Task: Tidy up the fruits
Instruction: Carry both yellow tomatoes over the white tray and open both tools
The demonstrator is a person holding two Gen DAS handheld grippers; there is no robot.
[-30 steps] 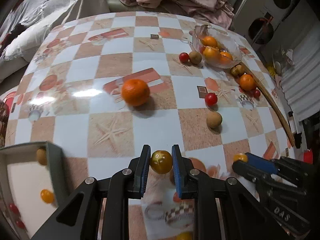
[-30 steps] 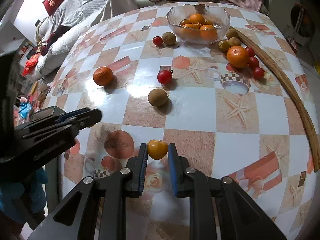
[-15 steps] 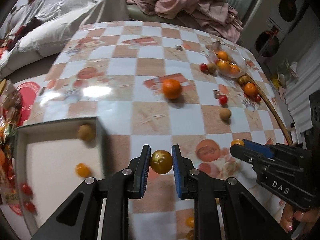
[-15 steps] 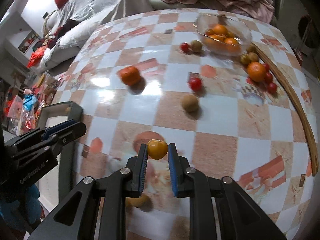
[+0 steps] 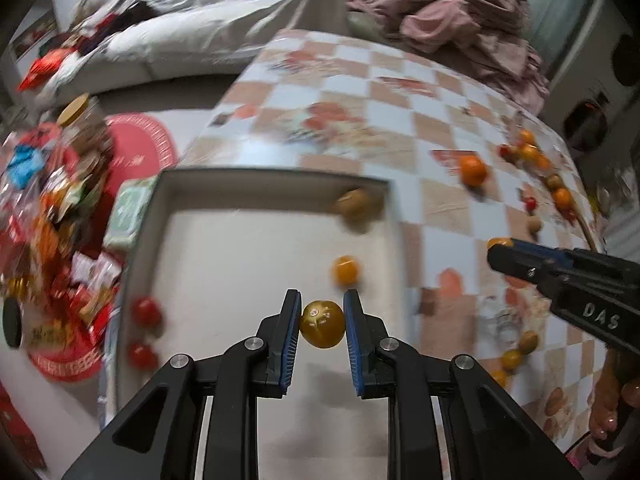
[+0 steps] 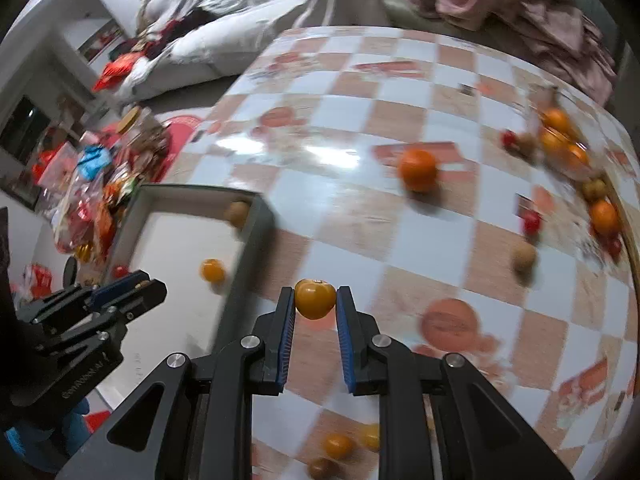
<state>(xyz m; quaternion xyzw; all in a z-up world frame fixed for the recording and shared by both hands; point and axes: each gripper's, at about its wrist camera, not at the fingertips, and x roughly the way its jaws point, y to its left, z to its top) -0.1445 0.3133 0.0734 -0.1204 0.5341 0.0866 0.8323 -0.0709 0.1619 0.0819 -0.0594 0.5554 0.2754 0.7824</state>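
Now that the left gripper (image 5: 322,323), clamping a yellow tomato (image 5: 323,323), is hovering over the tray (image 5: 240,264) instead of bare table, a drop is nearing, while the right gripper (image 6: 315,299), pinching its orange tomato (image 6: 315,298), is trailing beside the tray.

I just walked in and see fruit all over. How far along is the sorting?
Early on. The shallow white box already holds a brown round fruit, a small orange one and two red tomatoes. The left tongs grip a dark yellow tomato over the box; the right tongs grip an orange tomato. A big orange mandarin and many more wait on the checkered table.
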